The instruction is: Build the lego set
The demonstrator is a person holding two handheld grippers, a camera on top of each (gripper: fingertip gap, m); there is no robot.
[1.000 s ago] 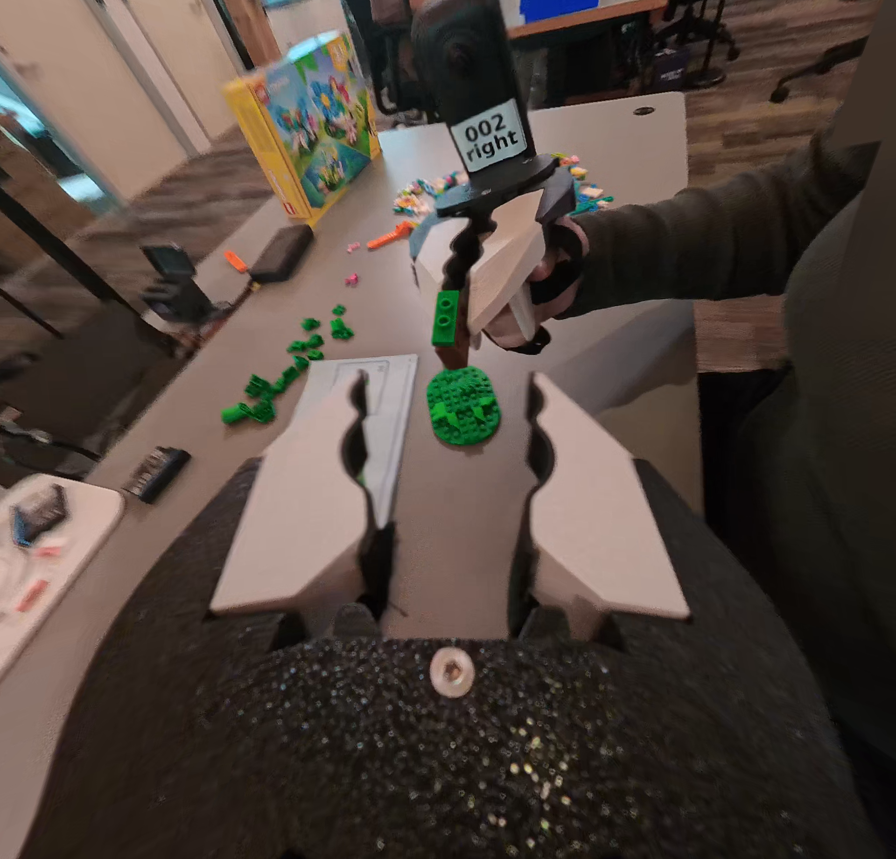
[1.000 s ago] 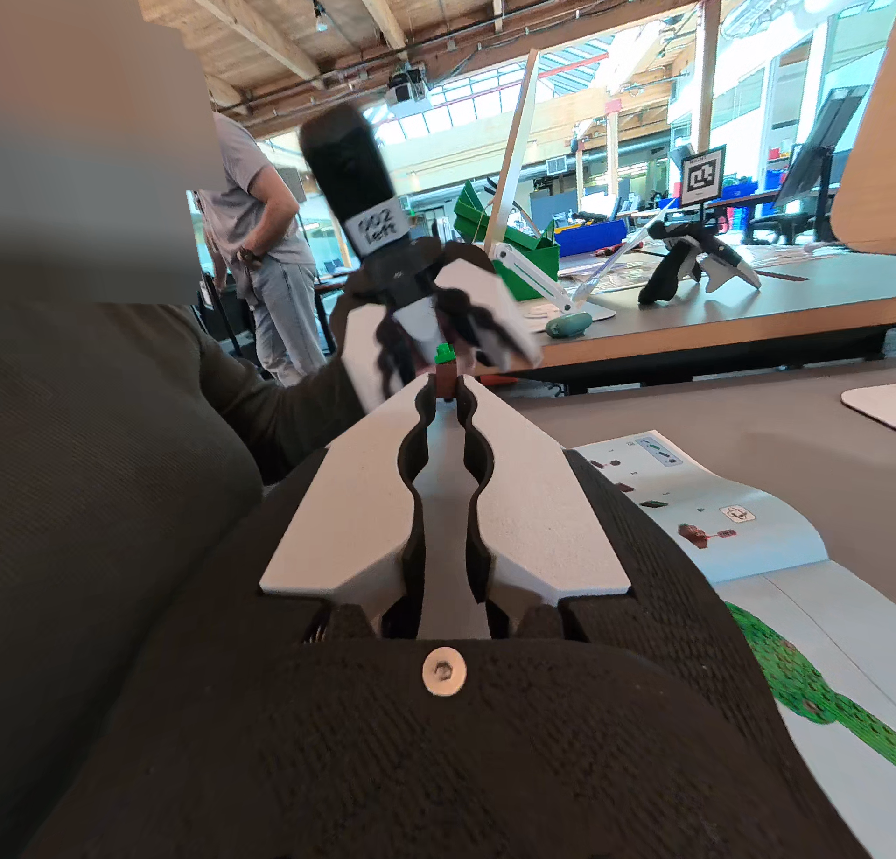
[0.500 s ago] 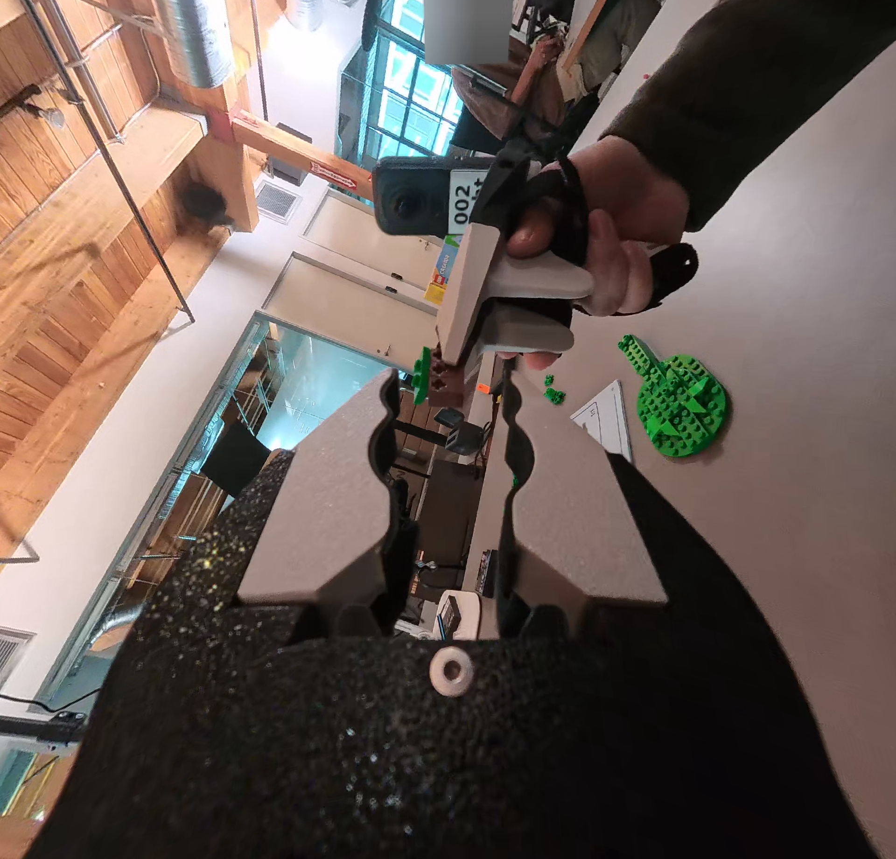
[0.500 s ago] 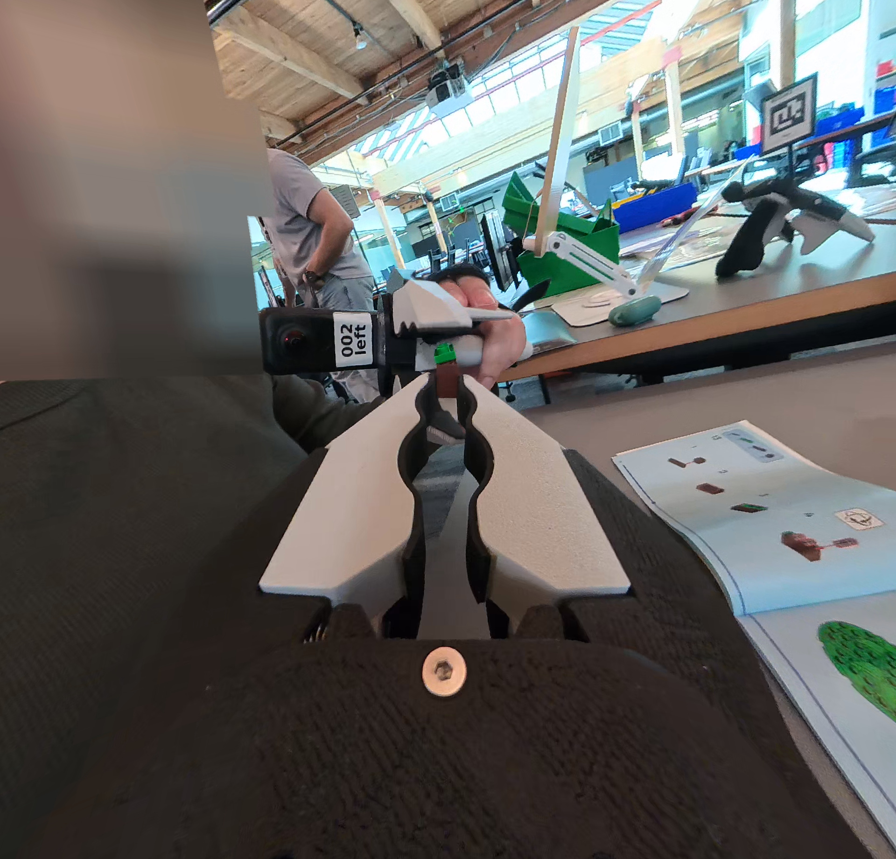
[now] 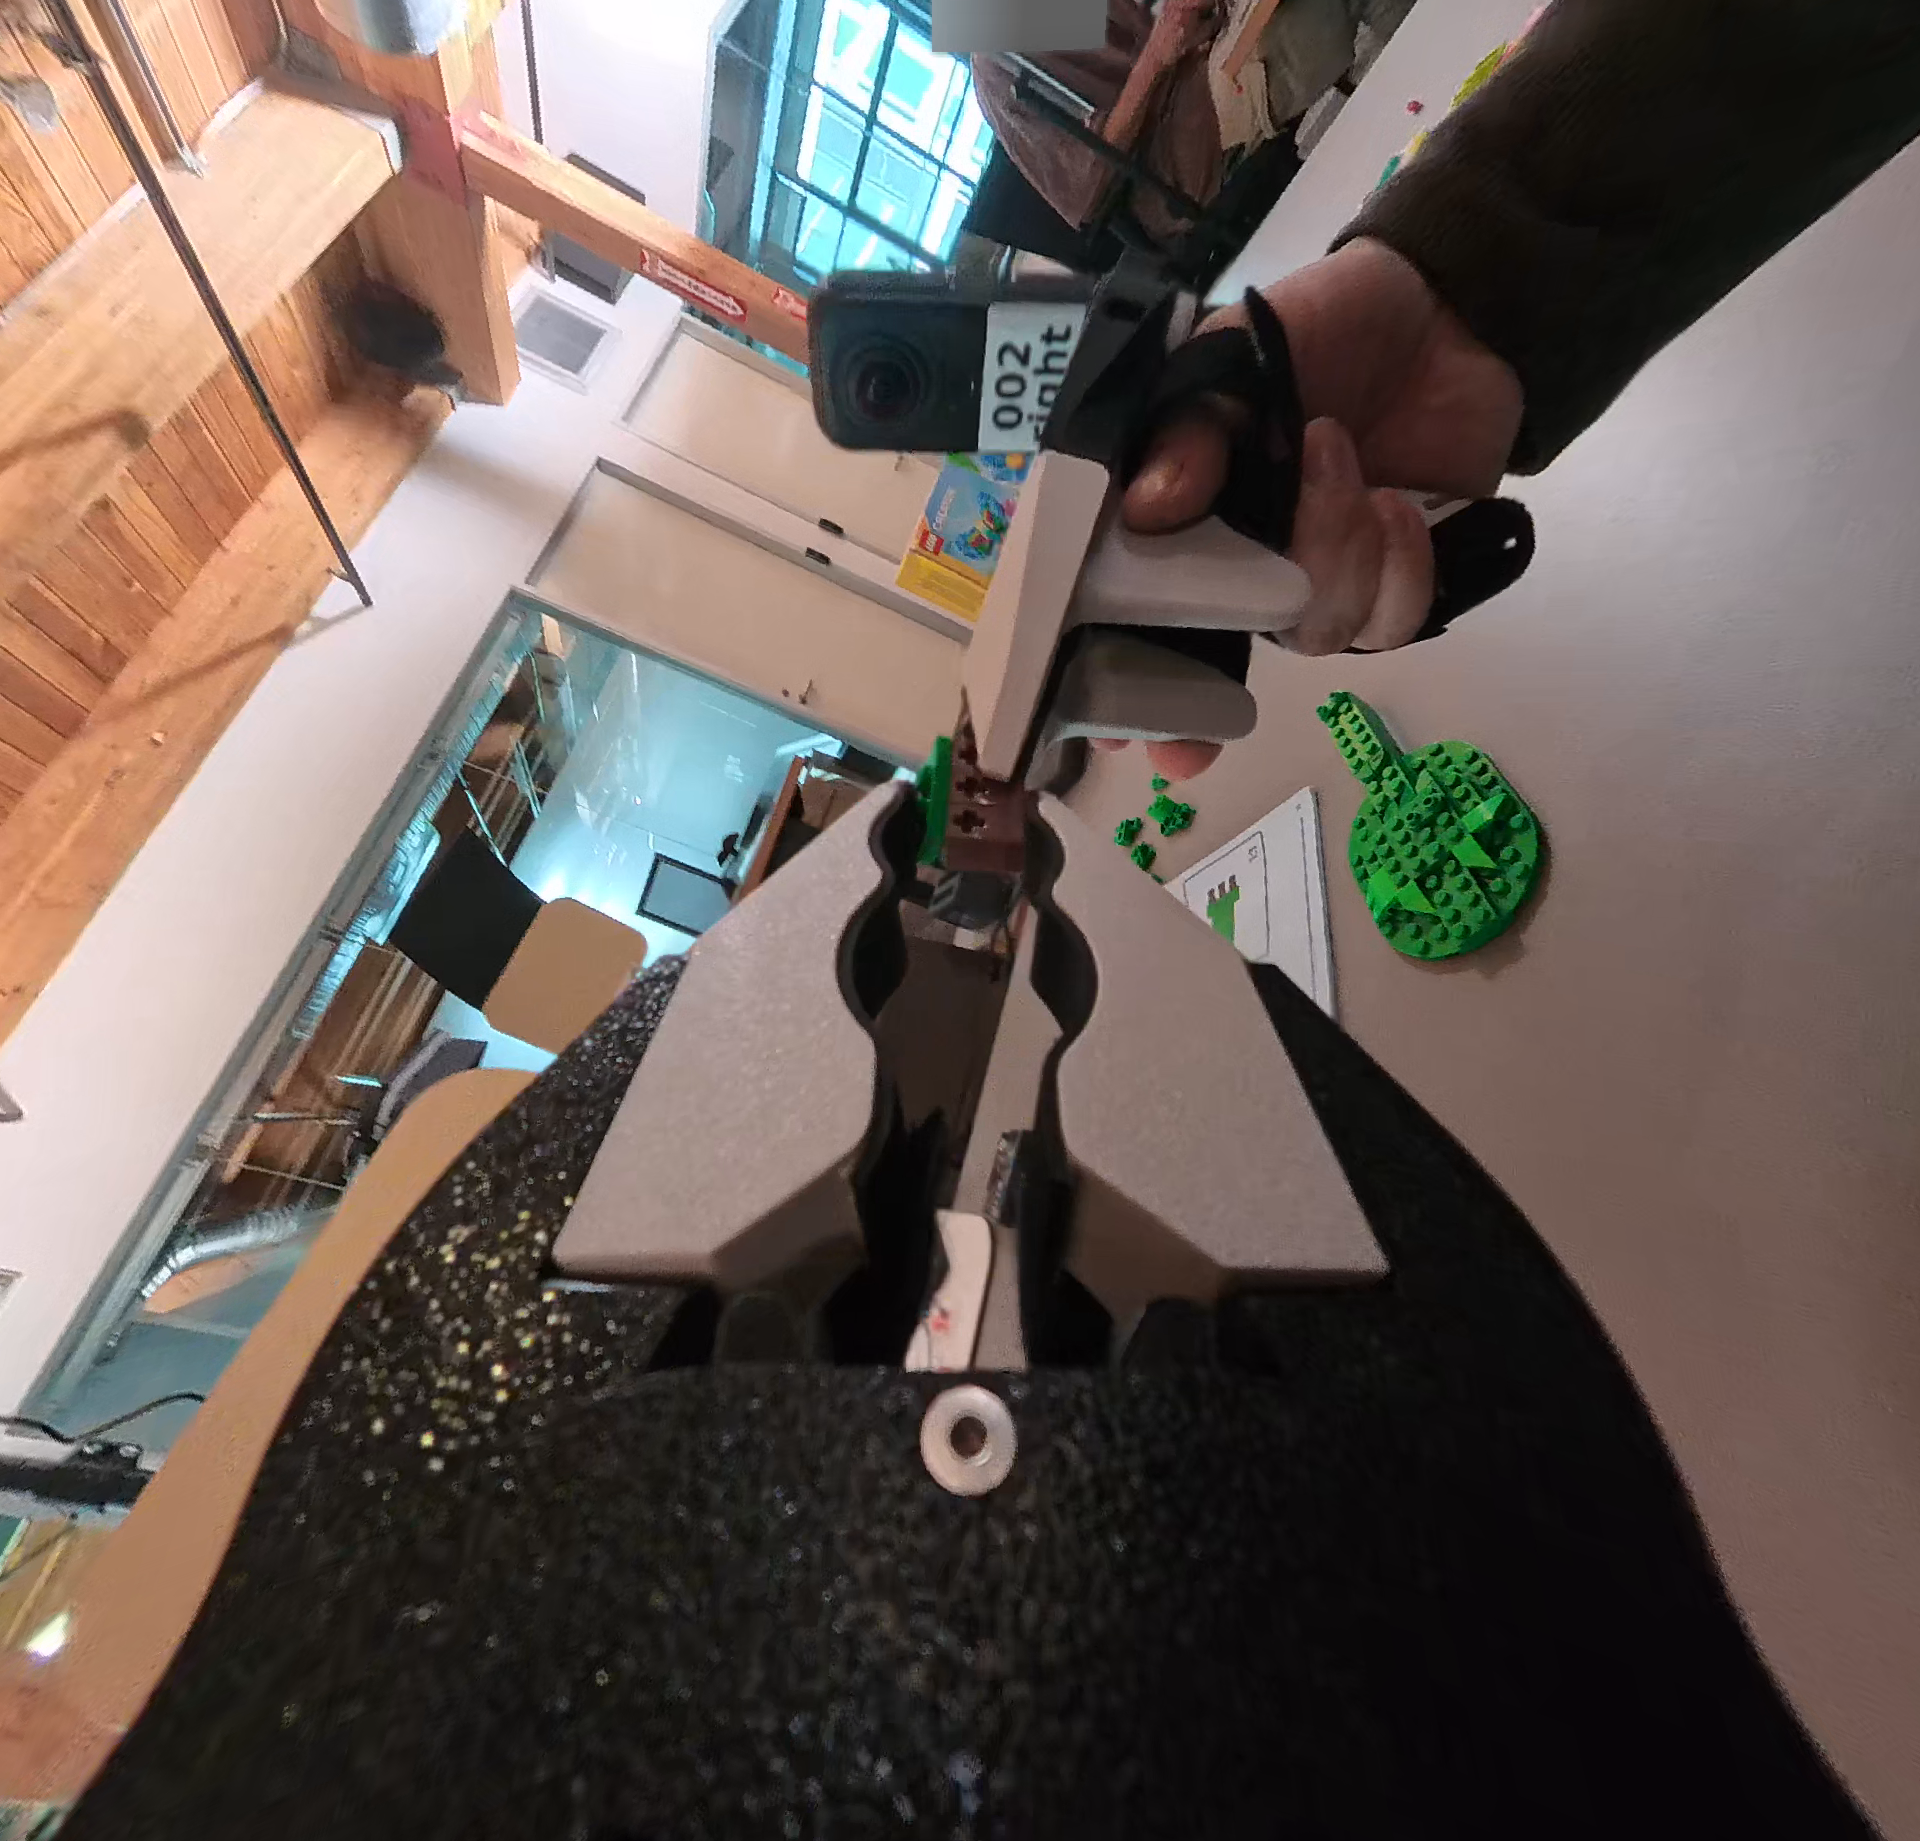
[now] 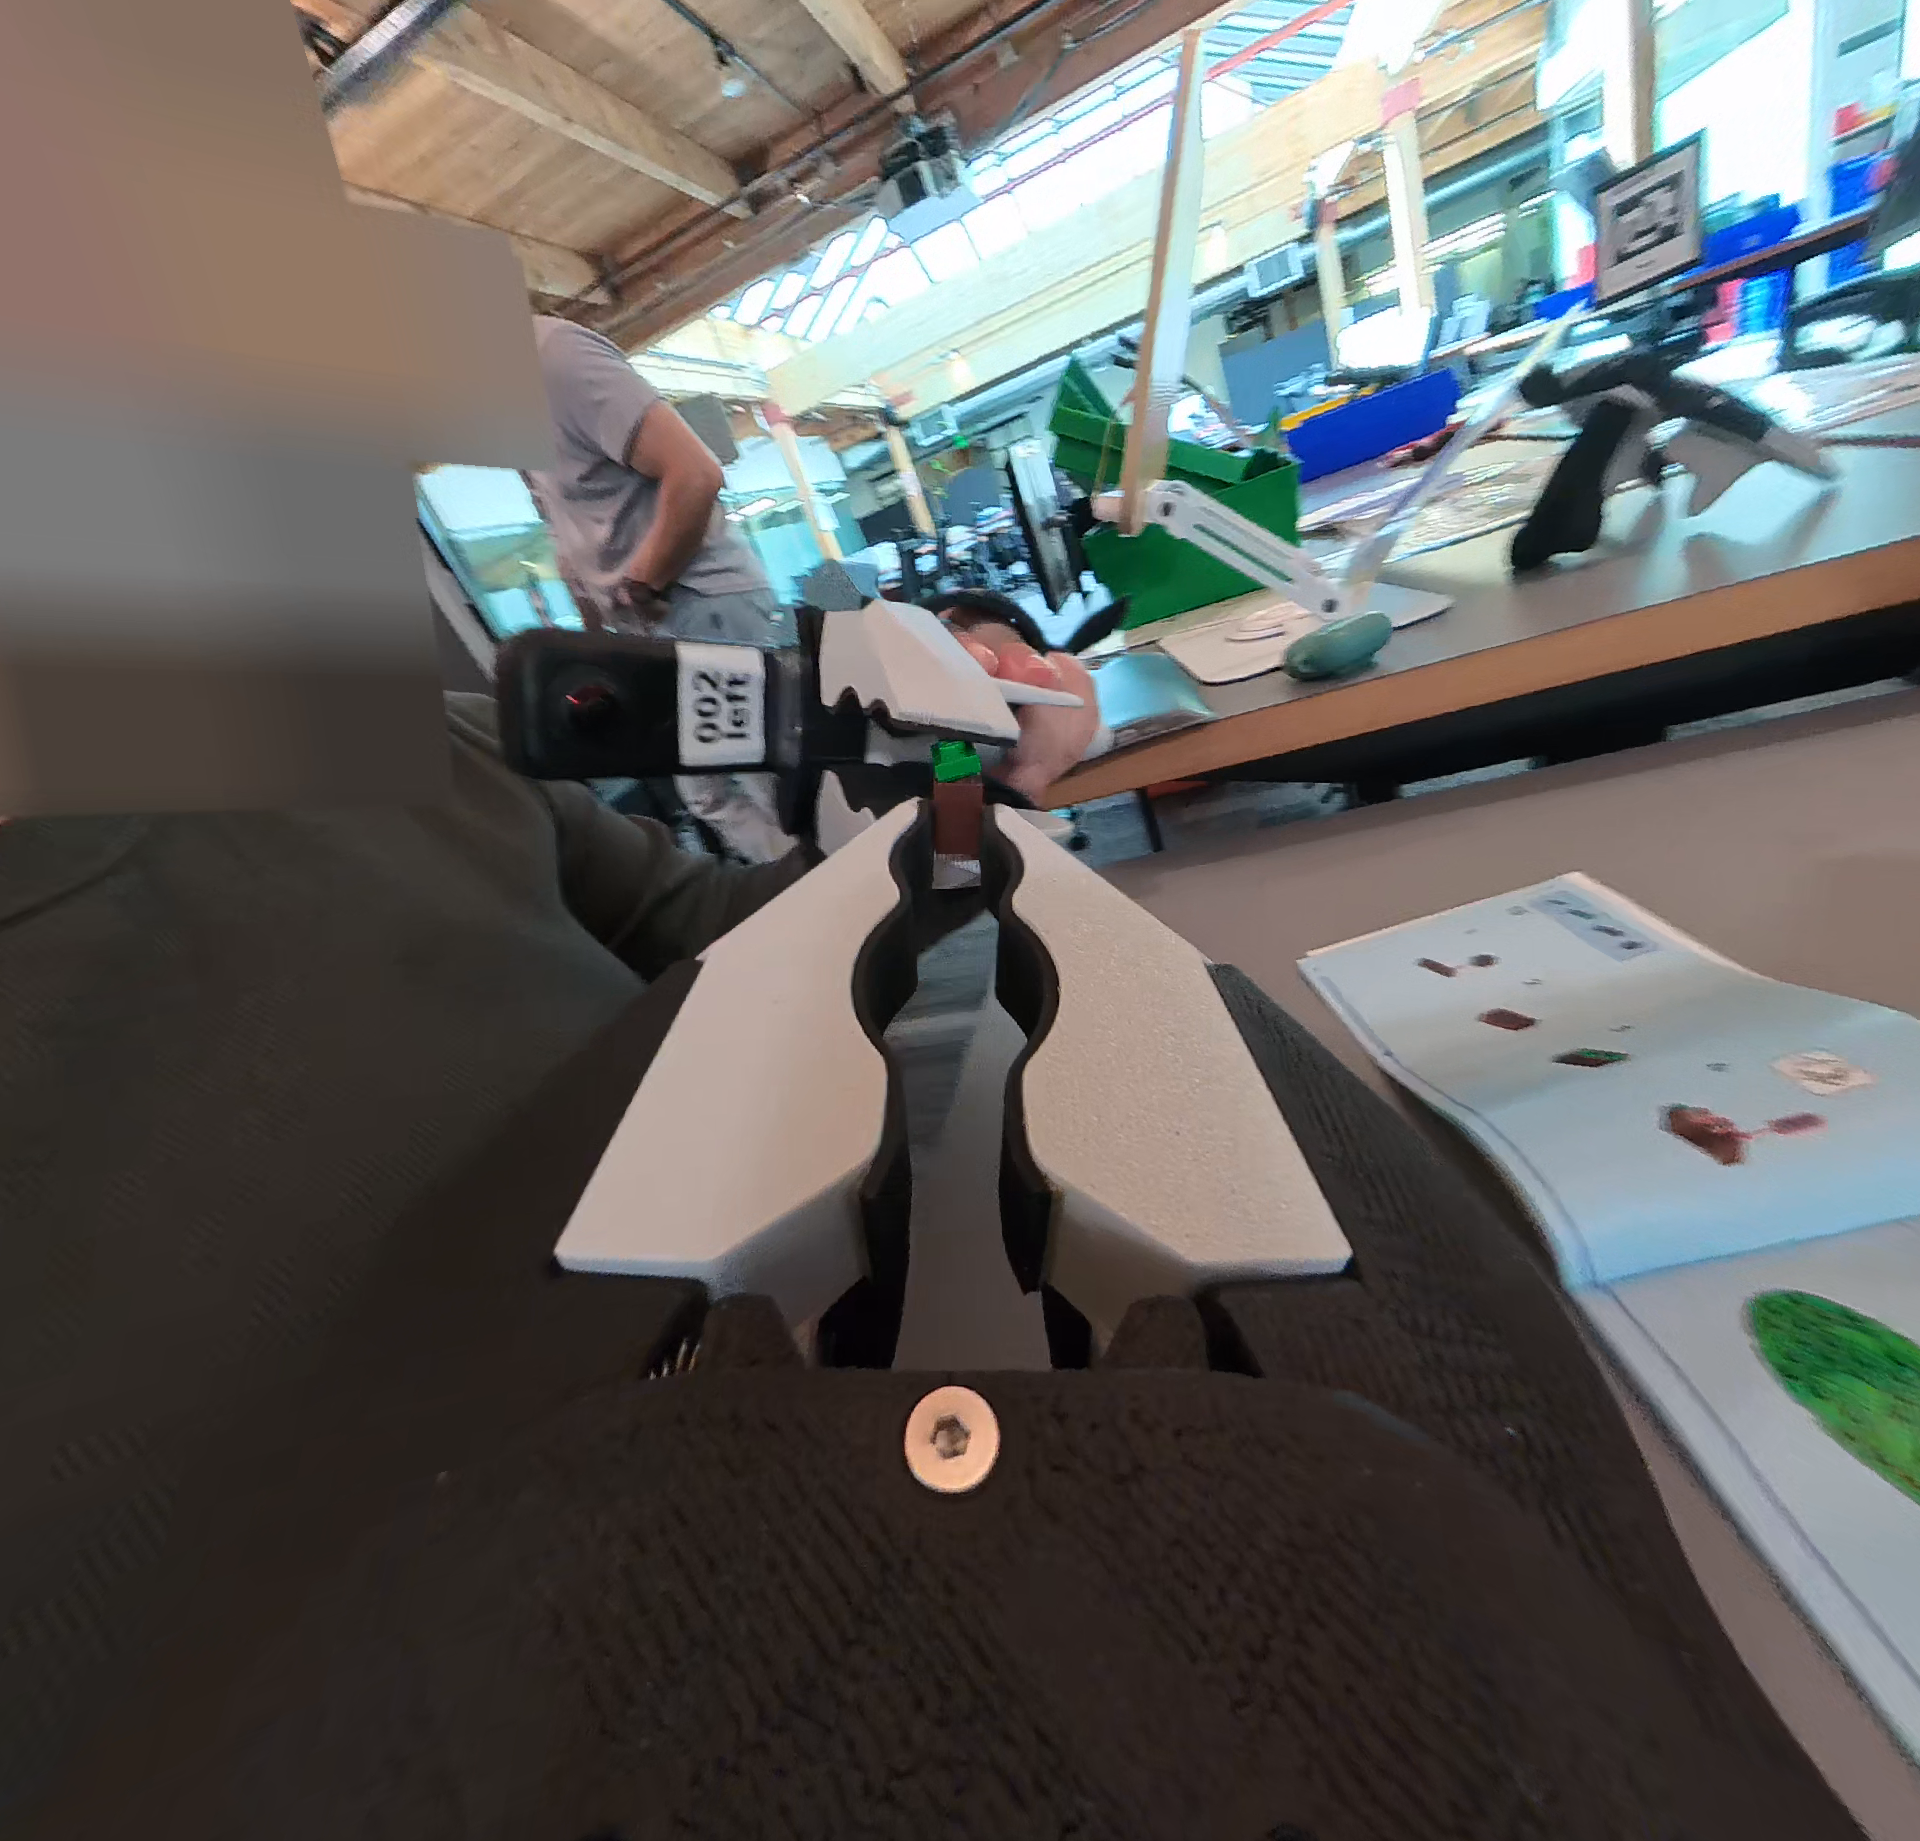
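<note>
A small brown and green lego piece point(image 5: 977, 817) is held in the air between both grippers. My left gripper point(image 5: 971, 812) has its fingertips against both sides of it, green plate on the left, brown brick on the right. My right gripper point(image 5: 1000, 752) comes from above and is shut on the brown end. In the right wrist view my right gripper point(image 6: 956, 817) pinches the brown brick point(image 6: 956, 823), and the green end sticks out into my left gripper point(image 6: 940, 742). A round green baseplate build point(image 5: 1444, 866) lies on the grey table point(image 5: 1714, 669).
The open instruction booklet point(image 5: 1273, 892) lies beside the baseplate and shows in the right wrist view point(image 6: 1621, 1085). Loose green pieces point(image 5: 1158, 825) and the lego box point(image 5: 961, 544) sit farther off. A person point(image 6: 644, 503) stands behind, near another table with a green bin point(image 6: 1174, 534).
My left gripper turned on its side, came up from the table to the piece and narrowed its jaws onto it. My right gripper lifted the piece off the baseplate and stays shut.
</note>
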